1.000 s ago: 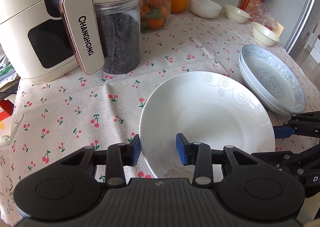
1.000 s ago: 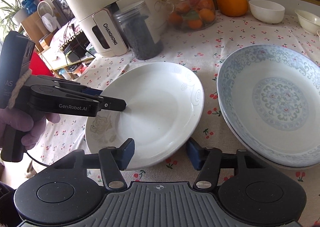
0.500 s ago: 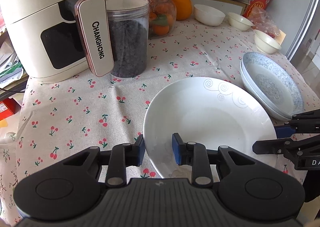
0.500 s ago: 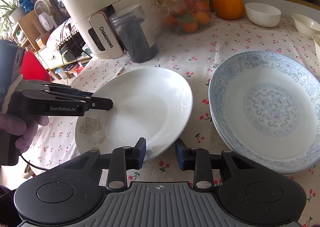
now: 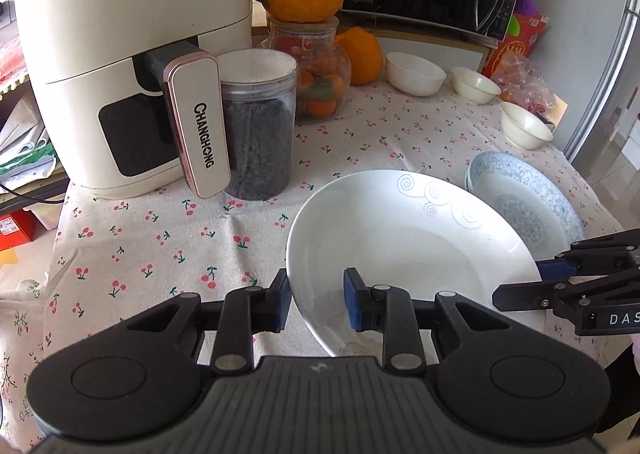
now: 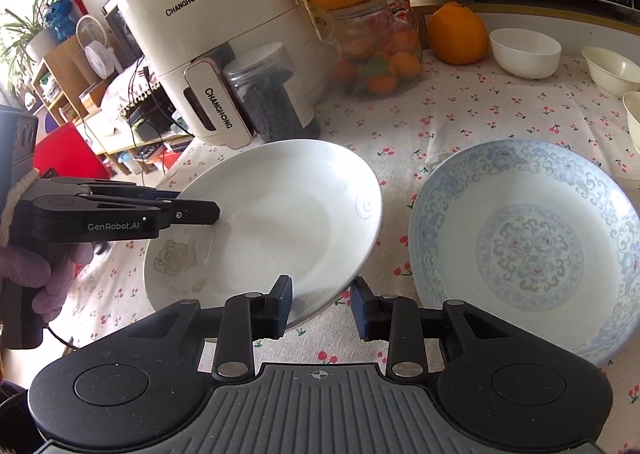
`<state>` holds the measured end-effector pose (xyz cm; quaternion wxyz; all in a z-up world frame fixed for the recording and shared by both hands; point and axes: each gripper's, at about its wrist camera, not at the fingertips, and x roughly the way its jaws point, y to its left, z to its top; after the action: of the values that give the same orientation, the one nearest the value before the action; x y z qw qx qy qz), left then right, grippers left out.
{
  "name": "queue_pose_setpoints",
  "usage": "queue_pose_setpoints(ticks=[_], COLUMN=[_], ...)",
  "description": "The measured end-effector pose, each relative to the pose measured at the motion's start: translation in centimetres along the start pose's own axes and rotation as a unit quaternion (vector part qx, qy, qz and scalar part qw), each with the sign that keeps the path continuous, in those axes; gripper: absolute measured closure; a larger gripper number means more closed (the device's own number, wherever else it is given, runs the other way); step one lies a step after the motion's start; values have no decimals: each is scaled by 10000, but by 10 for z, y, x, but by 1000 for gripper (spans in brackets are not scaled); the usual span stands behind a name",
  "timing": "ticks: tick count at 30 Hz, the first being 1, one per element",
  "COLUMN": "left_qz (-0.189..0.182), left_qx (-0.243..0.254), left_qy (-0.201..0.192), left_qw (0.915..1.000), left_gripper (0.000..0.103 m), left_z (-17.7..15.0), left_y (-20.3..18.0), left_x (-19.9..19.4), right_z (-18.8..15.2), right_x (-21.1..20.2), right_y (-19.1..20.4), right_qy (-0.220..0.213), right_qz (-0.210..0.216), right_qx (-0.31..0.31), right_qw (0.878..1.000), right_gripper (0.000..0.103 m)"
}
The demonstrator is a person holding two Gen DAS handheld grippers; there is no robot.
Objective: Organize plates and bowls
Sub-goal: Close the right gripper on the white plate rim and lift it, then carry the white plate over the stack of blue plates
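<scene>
The left gripper point(image 5: 316, 304) had just closed on the near-left rim of the white plate point(image 5: 404, 250); one blue pad sat inside the rim and the other outside it. The right gripper point(image 6: 322, 304) had likewise just closed on the opposite rim, at 5 o'clock on the plate in the right wrist view. With a clamp on each side, the plate was tilted, its right edge raised clear of the cherry-print tablecloth point(image 6: 460, 126). The blue-patterned plates point(image 6: 528, 242), a stack, lay flat on the cloth just beside it at 3 o'clock. Three small white bowls point(image 5: 414, 74) stood well apart at 1 o'clock in the left wrist view. An air fryer point(image 5: 132, 66) and a jar of dark contents point(image 5: 258, 126) stood at 10 o'clock, touching or nearly so.
</scene>
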<state>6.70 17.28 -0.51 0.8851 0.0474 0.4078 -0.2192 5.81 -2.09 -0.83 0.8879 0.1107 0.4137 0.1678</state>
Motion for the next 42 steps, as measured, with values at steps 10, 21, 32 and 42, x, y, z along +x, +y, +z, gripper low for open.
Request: queue_pose_setpoints(ticks=[10, 21, 32, 42], left_qz=[-115, -198, -298, -370], left_qx=[36, 172, 412, 616], left_qy=[-194, -199, -212, -102], left_qw=[9997, 9995, 9985, 9974], left_gripper=[78, 83, 83, 83], left_z=[16, 30, 41, 45], left_y=[-23, -57, -95, -120], left_x=[5, 20, 39, 51], right_z=[17, 23, 21, 15], right_x=[-18, -36, -53, -63], right_y=[-26, -59, -99, -126], right_qy=[-280, -423, -457, -457], right_qz=[-153, -349, -587, -785], right_qx=[192, 364, 630, 797], right_qw=[9993, 9978, 9952, 9927], right_gripper=[72, 72, 72, 72])
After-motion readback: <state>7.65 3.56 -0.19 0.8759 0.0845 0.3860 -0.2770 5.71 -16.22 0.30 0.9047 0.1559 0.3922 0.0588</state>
